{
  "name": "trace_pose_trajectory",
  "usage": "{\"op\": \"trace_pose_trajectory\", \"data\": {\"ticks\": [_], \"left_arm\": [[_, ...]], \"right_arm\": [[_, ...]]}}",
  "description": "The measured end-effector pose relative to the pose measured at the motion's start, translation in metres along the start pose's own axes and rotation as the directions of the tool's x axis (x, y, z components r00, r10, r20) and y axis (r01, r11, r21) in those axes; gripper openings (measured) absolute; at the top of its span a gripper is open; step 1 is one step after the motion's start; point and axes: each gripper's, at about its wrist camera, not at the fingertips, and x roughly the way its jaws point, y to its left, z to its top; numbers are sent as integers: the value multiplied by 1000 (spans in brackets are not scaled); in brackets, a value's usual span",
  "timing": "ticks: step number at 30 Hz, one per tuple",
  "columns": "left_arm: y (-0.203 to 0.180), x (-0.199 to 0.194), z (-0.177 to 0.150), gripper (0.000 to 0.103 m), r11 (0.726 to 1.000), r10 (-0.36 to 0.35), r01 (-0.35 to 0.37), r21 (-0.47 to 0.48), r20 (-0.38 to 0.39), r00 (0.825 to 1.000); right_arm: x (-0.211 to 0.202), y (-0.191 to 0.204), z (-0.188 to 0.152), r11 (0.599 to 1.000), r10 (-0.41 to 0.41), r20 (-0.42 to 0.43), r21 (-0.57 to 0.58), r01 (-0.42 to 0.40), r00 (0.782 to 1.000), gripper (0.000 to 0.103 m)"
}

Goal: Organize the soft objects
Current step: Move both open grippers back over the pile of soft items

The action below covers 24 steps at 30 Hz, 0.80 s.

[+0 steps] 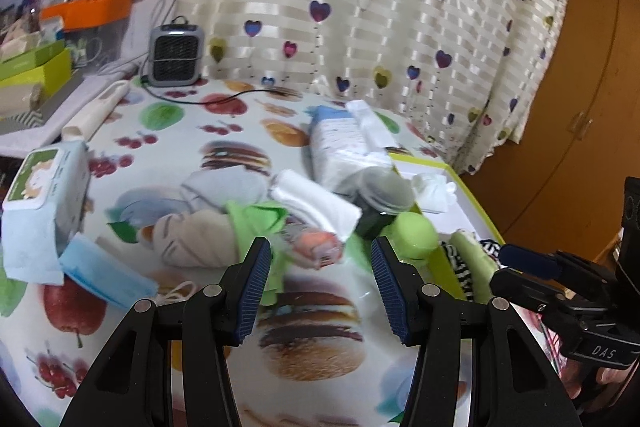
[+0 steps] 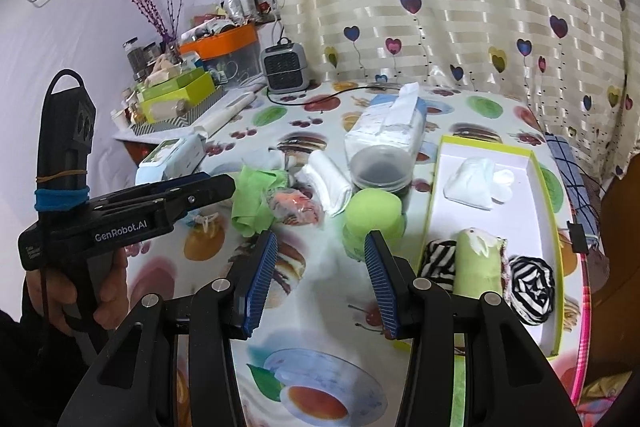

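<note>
Each gripper is showing the same build: two black plastic arms branching into forked links, with round silver pins shining at the joints. The left gripper (image 1: 320, 291) is wearing ribbed blue pads (image 1: 256, 291) on the inner faces of its fingers, and the right gripper (image 2: 320, 281) is carrying matching blue ribbed pads (image 2: 260, 283). Seen from the right wrist camera, the left gripper's black body is displaying white lettering, "CenRobot.AI", along its side. A tall black handle with a loop at its top is rising behind it, with a blue band and a thin tan elastic wrapping round it. The person's hand (image 2: 76, 301) is emerging from a dark sleeve.
</note>
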Motion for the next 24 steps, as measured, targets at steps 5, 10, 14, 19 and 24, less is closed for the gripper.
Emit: {"op": "trace_pose_trajectory", "data": {"ticks": [5, 10, 14, 19, 24], "left_arm": [[16, 1, -5, 52, 999, 30, -31, -28, -15, 999], [30, 1, -8, 52, 997, 51, -52, -51, -19, 999], [42, 3, -10, 52, 995, 61, -63, -74, -29, 998], [50, 3, -13, 52, 993, 64, -67, -97, -30, 997], [63, 0, -15, 52, 990, 68, -71, -121, -26, 997]], "right_arm": [[9, 6, 2, 1000, 8, -18, -20, -9, 1000, 47], [20, 15, 7, 999, 19, -36, -48, -21, 999, 47], [31, 24, 11, 997, 25, -53, -77, -29, 998, 47], [50, 37, 18, 991, 28, -83, -132, -39, 996, 47], [78, 52, 24, 978, 17, -132, -205, -44, 991, 47]]}}
